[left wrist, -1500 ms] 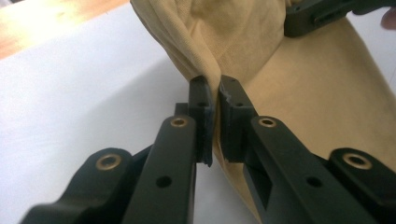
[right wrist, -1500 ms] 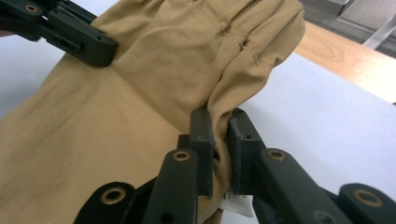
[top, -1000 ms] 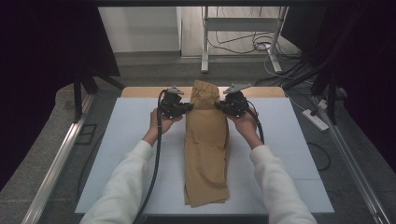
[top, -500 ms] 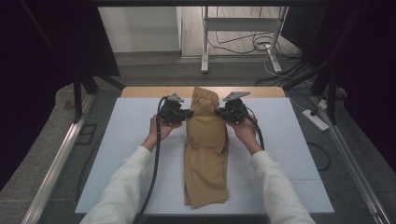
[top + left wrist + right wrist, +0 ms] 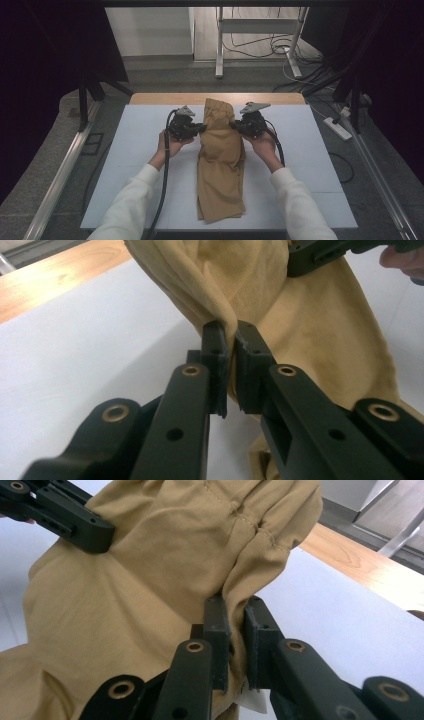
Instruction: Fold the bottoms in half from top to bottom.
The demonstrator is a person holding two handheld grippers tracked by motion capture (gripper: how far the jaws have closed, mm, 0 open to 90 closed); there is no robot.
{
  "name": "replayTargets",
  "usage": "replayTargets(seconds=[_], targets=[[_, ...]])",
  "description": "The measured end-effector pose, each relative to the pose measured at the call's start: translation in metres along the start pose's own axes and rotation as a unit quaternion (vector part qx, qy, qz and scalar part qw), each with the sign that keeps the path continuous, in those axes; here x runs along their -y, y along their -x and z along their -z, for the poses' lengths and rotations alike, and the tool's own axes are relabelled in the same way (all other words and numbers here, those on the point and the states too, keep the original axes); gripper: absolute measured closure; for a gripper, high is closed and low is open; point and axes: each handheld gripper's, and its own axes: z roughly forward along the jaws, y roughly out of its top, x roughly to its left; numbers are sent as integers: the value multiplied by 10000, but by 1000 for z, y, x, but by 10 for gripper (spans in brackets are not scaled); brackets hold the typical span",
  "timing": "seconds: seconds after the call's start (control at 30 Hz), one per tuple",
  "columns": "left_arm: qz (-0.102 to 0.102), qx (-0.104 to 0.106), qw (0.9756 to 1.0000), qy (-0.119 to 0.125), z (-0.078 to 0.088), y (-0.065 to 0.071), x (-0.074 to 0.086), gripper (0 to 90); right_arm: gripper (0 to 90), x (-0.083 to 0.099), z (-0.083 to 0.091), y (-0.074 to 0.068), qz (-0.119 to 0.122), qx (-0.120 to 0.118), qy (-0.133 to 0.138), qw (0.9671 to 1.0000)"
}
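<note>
Folding tan garment [image 5: 221, 160]: left gripper [image 5: 197, 128] and right gripper [image 5: 238, 125] both clamped on edges; keep them level, lower evenly.

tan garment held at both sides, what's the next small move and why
Probably lower the far end onto the white table and flatten it. The left hand-held gripper and right hand-held gripper each pinch a side edge of the tan garment, whose far end is raised and bunched while the near end lies flat.

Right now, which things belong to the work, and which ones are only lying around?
In the work:
tan garment
left gripper, shut on its edge
right gripper, shut on the other edge

Lying about:
power strip
floor cables
</note>
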Motion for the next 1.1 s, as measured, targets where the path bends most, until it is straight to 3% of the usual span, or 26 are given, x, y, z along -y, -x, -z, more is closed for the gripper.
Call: replayTargets(seconds=[0.77, 1.1], targets=[[-103, 141, 9998, -91, 11, 17, 14, 828, 817, 11, 10, -13, -162, -257, 17, 9995], [-117, 211, 9997, -86, 15, 23, 23, 823, 817, 15, 13, -24, -24, -237, 35, 9997]])
